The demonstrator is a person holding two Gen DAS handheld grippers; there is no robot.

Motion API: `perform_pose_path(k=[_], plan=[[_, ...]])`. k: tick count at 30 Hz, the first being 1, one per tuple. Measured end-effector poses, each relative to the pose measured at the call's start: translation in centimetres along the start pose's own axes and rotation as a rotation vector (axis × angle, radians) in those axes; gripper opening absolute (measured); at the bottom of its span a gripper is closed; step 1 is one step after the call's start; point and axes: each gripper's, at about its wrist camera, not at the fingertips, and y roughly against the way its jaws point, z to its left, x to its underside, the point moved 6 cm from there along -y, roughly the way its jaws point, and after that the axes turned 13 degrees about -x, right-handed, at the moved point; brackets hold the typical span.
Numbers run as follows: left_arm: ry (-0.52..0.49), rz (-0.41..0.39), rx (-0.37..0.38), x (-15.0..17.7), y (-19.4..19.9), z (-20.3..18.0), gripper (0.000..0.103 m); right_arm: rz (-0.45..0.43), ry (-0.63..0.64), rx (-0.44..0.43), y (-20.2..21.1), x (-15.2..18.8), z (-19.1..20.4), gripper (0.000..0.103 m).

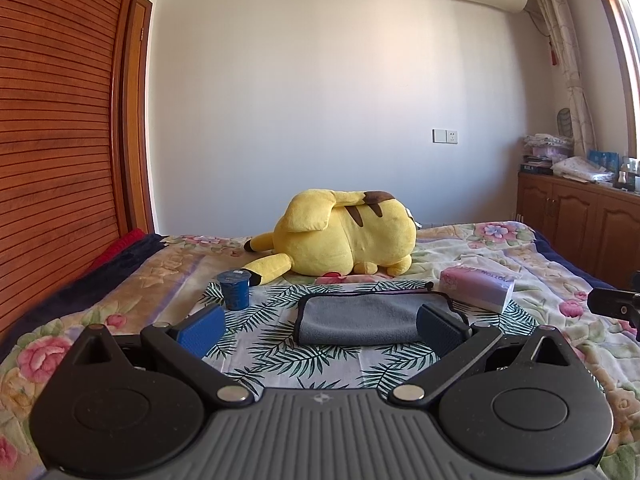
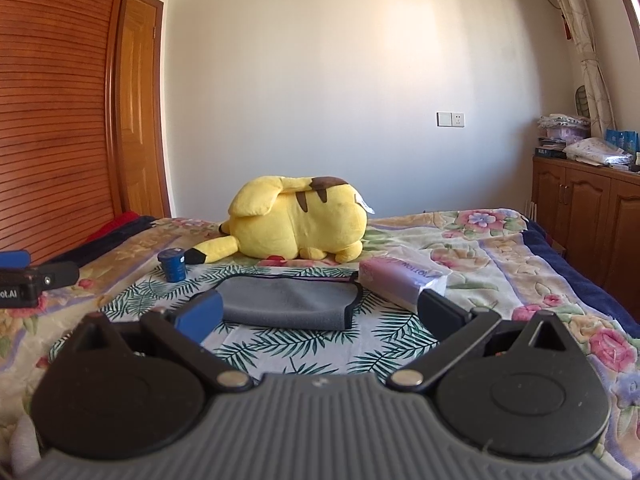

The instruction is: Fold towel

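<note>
Both hand-held grippers, left (image 1: 320,330) and right (image 2: 320,314), stood wide, empty. The right view alone showed the towel's (image 2: 288,304) right end, apparently folded, on the bed (image 2: 500,248).

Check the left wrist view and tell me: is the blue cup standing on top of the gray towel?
No. The blue cup stands upright on the leaf-print cloth, left of the gray towel and apart from it.

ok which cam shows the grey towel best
The left wrist view: the grey towel lies nearly centred between the open fingers, with only its right end behind a pad. In the right wrist view the towel sits left of centre, and the blue pad covers its left end.
</note>
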Motion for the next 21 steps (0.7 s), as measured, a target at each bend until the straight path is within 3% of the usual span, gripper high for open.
perform_pose_path(k=[21], plan=[[-0.007,0.005,-0.001,0.33,-0.23,0.04,0.087,-0.001,0.002,-0.001,-0.08,0.01,0.24,0.103]])
